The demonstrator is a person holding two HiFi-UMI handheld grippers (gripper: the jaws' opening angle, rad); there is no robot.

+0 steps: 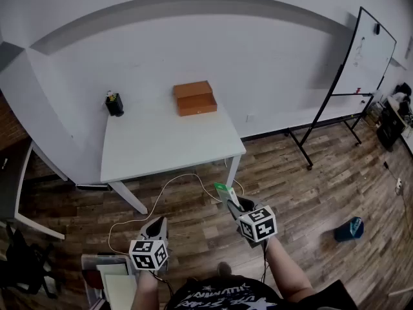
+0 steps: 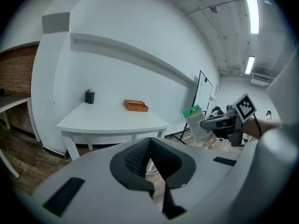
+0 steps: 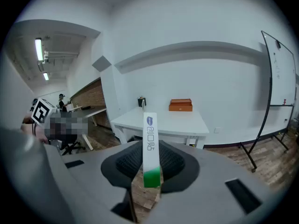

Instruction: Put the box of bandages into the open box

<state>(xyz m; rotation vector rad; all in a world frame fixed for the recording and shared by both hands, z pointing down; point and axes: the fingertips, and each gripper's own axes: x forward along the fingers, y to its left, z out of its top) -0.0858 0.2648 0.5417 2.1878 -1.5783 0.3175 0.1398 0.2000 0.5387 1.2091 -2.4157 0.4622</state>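
The white-and-green box of bandages (image 3: 150, 149) stands upright between the jaws of my right gripper (image 3: 148, 171), which is shut on it. In the head view the box of bandages (image 1: 224, 190) sticks out ahead of the right gripper (image 1: 233, 205), over the wooden floor in front of the table. The open orange box (image 1: 195, 99) sits at the far edge of the white table (image 1: 161, 148), well away from both grippers. My left gripper (image 2: 150, 164) is shut and holds nothing; in the head view the left gripper (image 1: 155, 228) hangs low over the floor.
A small black holder (image 1: 115, 104) stands at the table's far left. A whiteboard on a stand (image 1: 361, 63) is at the right. A cable (image 1: 139, 218) loops on the floor near the table legs. A blue object (image 1: 350, 228) lies on the floor at right.
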